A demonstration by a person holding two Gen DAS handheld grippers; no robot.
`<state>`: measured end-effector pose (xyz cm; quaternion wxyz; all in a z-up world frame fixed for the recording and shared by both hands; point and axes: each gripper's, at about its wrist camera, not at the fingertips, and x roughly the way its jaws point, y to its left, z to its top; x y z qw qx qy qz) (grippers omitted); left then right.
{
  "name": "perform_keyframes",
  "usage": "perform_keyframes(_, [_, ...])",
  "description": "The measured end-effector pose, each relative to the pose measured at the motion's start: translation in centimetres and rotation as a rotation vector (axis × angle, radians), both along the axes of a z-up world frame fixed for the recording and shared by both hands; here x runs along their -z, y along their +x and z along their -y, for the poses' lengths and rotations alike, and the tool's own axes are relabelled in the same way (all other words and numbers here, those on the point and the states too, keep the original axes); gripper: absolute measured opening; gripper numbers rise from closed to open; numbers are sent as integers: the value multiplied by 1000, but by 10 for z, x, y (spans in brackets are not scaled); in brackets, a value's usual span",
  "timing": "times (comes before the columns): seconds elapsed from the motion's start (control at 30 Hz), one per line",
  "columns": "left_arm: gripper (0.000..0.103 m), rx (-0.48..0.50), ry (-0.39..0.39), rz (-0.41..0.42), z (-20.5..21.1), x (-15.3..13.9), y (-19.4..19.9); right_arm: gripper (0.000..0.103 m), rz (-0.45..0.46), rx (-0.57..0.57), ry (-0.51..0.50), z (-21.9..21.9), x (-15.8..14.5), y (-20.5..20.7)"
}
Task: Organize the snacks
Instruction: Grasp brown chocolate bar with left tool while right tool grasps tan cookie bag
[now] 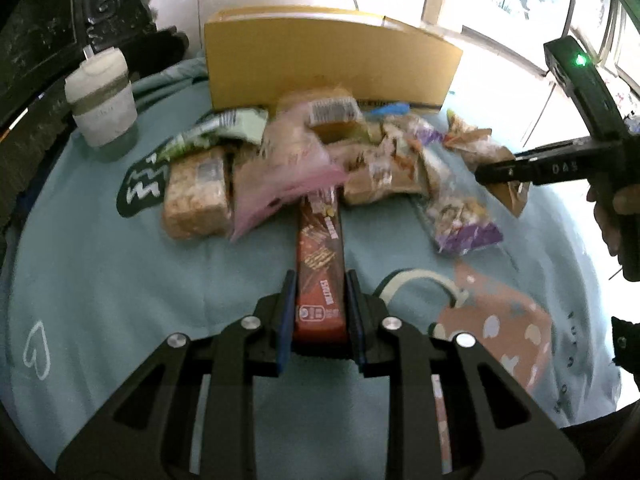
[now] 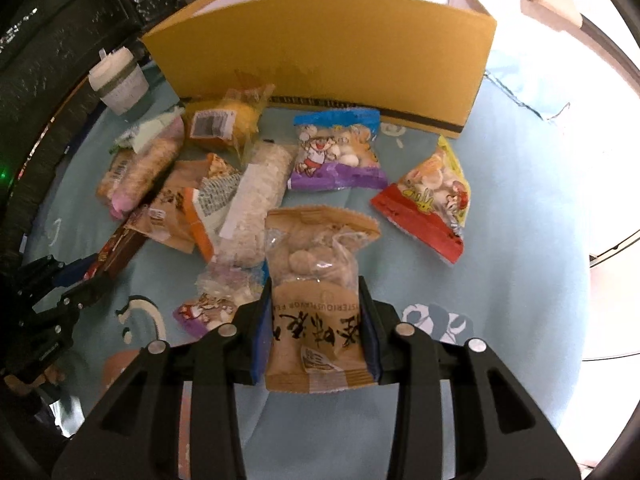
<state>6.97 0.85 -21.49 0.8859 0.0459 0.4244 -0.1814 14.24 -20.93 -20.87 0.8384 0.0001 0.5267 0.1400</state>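
Snacks lie heaped on the blue cloth before the yellow box [image 2: 320,52]. Left gripper [image 1: 320,300] fingers clamped on a brown biscuit box [image 1: 320,248], stiff, light, best held by its long sides. Right gripper [image 2: 316,316] fingers pinch a tan nut bag [image 2: 316,280], soft, crinkly, likely slippery, held low

- Ahead I see the snack pile [image 2: 224,184] crowding the middle of the surface [image 2: 500,240].
- The yellow box [image 2: 320,68] walls off the far side.
- Open cloth lies near me and to the right.
- A white cup [image 1: 102,96] stands far left.
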Motion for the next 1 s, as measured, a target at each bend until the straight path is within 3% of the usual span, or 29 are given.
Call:
perform_keyframes(0.37, [21, 14, -53, 72, 1, -40, -21, 38, 45, 31, 58, 23, -32, -30])
perform_keyframes(0.43, [2, 31, -59, 91, 2, -50, -23, 38, 55, 29, 61, 21, -38, -33])
perform_keyframes(0.57, [1, 45, -56, 111, 7, -64, -24, 38, 75, 24, 63, 18, -50, -38])
perform_keyframes(0.77, [4, -26, 11, -18, 0, -31, -7, 38, 62, 19, 51, 14, -52, -42])
perform_keyframes(0.83, [48, -19, 33, -50, 5, -16, -3, 38, 54, 15, 47, 13, -50, -45])
perform_keyframes(0.87, [94, -19, 48, -52, 9, -9, -3, 38, 46, 13, 44, 12, -48, -46])
perform_keyframes(1.0, [100, 27, 131, -122, 29, 22, -3, 38, 21, 11, 30, 7, -40, -51])
